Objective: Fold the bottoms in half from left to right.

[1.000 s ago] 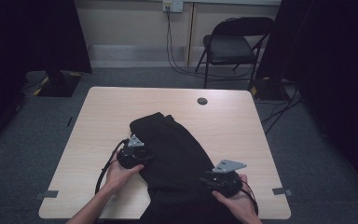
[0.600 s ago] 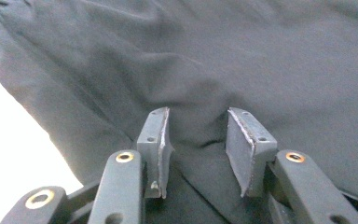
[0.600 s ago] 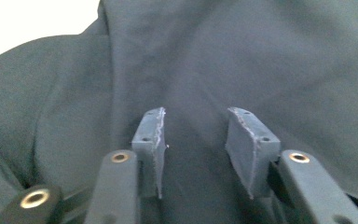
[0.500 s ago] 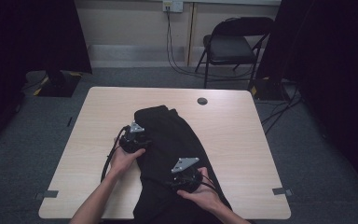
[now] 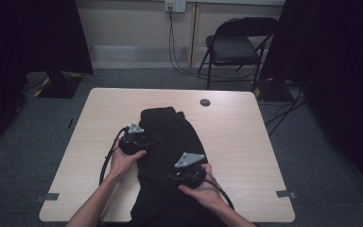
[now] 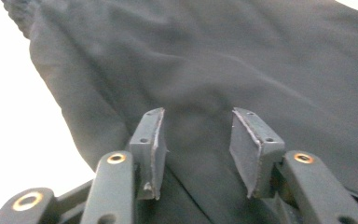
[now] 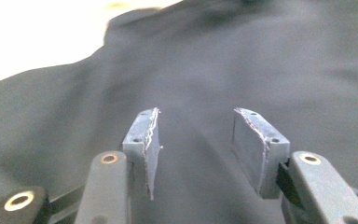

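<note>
Pale bench (image 5: 246,142) carries a black garment (image 5: 170,142): soft, light, limp, likely to sag. Left tongs (image 6: 198,140) at its 9 o'clock edge and right tongs (image 7: 198,149) toward 5 o'clock have just been opening, nothing pinched between. Best hold is judged a bunched fold or hem.

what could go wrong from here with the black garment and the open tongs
Both tongs have just been opening: the left tongs and right tongs stand open over the black garment, nothing pinched. Closing here may catch several folded layers, or slip off the smooth cloth. The garment's near end hangs over the table edge by the person, so the loose cloth might slide off. The left tongs' cable loops beside the cloth and could snag it.
</note>
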The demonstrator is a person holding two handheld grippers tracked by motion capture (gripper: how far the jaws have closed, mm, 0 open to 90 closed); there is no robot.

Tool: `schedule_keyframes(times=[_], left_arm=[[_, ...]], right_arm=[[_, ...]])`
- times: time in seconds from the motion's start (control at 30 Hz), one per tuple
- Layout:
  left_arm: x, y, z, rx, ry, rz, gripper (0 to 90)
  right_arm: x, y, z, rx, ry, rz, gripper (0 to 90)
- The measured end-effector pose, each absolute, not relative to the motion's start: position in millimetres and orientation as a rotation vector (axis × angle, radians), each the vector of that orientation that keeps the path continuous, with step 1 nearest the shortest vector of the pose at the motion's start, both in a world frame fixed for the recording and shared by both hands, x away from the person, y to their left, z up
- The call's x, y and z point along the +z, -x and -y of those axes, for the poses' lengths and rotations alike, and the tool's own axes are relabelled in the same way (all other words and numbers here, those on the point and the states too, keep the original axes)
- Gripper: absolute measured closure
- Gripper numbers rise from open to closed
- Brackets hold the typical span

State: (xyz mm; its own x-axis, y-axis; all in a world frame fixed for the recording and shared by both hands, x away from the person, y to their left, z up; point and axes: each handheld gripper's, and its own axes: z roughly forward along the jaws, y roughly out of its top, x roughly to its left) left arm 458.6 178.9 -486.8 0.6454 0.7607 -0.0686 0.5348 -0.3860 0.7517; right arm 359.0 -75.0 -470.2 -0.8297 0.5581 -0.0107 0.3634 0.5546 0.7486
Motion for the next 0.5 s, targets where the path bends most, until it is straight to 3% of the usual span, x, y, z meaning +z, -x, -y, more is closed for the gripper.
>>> schedule_keyframes(times=[0.3,0.5], left_arm=[[-478,-405,-183,0.264,-2.179,-0.867,54.0],[-492,-409,-180,0.291,-2.195,-0.904,52.1]], right_arm=[[-468,-422,137,1.047,-1.029,-2.345,58.2],[-486,-438,141,0.983,-1.099,-2.383,58.5]])
